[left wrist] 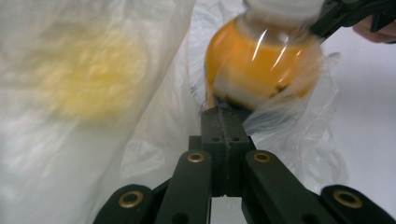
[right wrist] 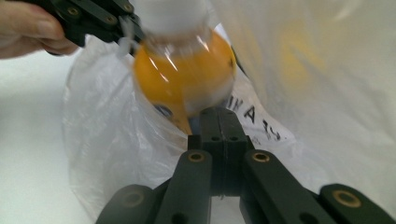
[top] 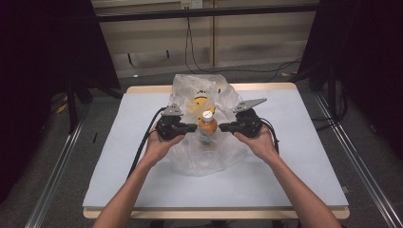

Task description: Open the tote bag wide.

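Where my forearms reach in over the near edge, the counter [top: 294,156] is a pale grey-white sheet on a light wooden board, matte and smooth. Around it the room is dim: dark curtains hang at both sides, grey floor with metal rails runs along the left and right edges, and cables trail down a pale wall beyond the far edge.

At the middle of the counter lies a thin, crinkled, see-through plastic bag [top: 199,159], glossy, with black printed letters on it. Something yellow [top: 199,102] shows blurred through its far part; I cannot tell what it is.

Upright in the bag stands a round-shouldered clear bottle [top: 207,128] of orange drink with a white cap [top: 207,114].

My left tool [top: 190,127] has its jaws pressed together on bag film just beside the bottle's left side. My right tool [top: 224,127] is likewise closed, pinching bag film at the bottle's right side.
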Tool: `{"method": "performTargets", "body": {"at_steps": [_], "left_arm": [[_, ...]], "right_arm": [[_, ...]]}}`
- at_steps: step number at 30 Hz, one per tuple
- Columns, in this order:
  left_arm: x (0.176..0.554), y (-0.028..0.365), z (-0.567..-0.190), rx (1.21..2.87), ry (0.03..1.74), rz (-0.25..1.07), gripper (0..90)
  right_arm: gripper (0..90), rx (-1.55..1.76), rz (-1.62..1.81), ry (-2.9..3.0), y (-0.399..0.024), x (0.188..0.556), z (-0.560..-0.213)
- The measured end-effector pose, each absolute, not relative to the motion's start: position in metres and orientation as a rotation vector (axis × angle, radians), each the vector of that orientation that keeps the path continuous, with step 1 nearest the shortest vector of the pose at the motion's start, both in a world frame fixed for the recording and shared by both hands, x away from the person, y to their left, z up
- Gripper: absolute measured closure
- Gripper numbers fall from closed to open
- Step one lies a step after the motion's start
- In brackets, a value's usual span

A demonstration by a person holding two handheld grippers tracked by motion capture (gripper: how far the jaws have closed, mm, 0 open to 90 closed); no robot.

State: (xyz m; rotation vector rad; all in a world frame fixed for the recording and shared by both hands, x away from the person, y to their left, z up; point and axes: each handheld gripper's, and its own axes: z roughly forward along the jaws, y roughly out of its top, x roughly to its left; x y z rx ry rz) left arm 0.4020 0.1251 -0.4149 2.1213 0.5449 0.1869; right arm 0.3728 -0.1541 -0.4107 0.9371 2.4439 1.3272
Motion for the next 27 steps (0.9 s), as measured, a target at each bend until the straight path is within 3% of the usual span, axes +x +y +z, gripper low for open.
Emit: {"method": "performTargets", "body": {"at_steps": [15, 27], "left_arm": [[0.420, 0.122, -0.461, 2.259, 0.606, 0.105, 90.0], [0.417, 0.141, -0.477, 2.339, 0.627, 0.109, 90.0]], "right_arm": [[90.0, 1.047, 1.217, 2.560, -0.160, 0.394, -0.463], [90.0, 1.097, 1.151, 2.616, -0.179, 0.384, -0.483]]}}
